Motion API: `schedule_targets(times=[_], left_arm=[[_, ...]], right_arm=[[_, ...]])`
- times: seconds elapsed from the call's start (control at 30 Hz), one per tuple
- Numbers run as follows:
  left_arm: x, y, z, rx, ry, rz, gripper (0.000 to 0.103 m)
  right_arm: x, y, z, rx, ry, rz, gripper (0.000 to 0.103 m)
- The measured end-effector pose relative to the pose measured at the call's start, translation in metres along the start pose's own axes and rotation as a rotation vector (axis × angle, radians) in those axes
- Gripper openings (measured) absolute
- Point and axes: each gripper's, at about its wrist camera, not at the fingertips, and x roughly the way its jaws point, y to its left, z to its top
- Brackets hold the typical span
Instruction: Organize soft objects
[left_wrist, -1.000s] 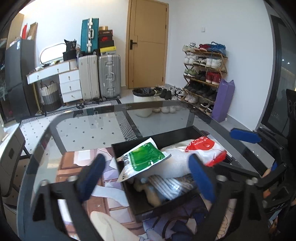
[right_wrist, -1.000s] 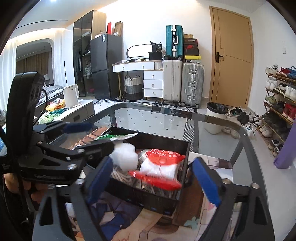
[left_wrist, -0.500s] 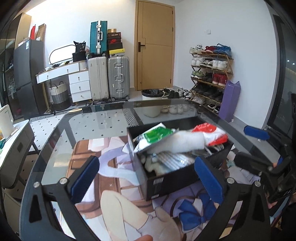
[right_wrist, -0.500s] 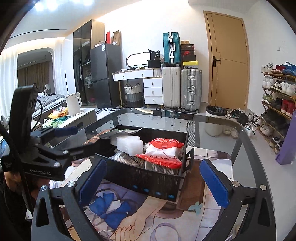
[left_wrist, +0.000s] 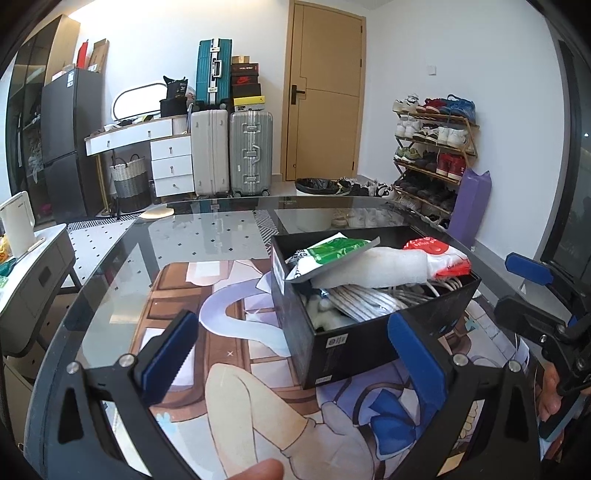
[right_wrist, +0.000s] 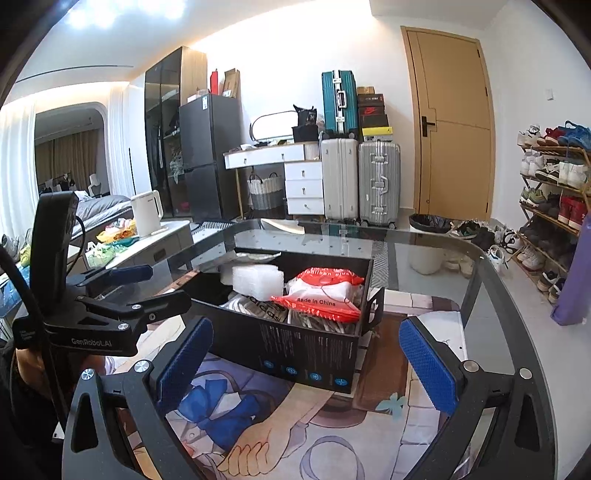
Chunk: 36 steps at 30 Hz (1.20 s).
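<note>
A black box (left_wrist: 369, 343) stands on the glass table's printed mat. It holds soft things: a green-and-white packet (left_wrist: 332, 251), a white foam roll (left_wrist: 376, 269), a red-and-white packet (left_wrist: 439, 254) and striped cloth (left_wrist: 354, 306). The box also shows in the right wrist view (right_wrist: 303, 350), with the foam (right_wrist: 256, 280) and red packet (right_wrist: 321, 295). My left gripper (left_wrist: 291, 354) is open and empty, in front of the box. My right gripper (right_wrist: 306, 358) is open and empty, facing the box's other side.
The printed mat (left_wrist: 236, 369) covers the near part of the glass table (left_wrist: 207, 229). Beyond the table are suitcases (left_wrist: 229, 151), a white drawer desk (left_wrist: 162, 147), a door, a shoe rack (left_wrist: 432, 147) and a kettle (right_wrist: 147, 212) on a low cabinet.
Both grippers have drawn back and away from the box, so it looks smaller. The green packet now rests in the box, free of the left gripper.
</note>
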Motion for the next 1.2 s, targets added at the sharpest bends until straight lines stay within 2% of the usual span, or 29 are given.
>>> schedule_targets(times=[0.37,1.2], left_arm=[[-0.006,-0.005,-0.001,0.019,-0.035,0.028,0.103],[-0.007,-0.007,-0.002,0.025,-0.042,0.025,0.103]], right_arm=[[-0.008,0.002,-0.002,-0.013,-0.021,0.0,0.102],[-0.013,0.01,-0.002,-0.035,-0.052,-0.006,0.103]])
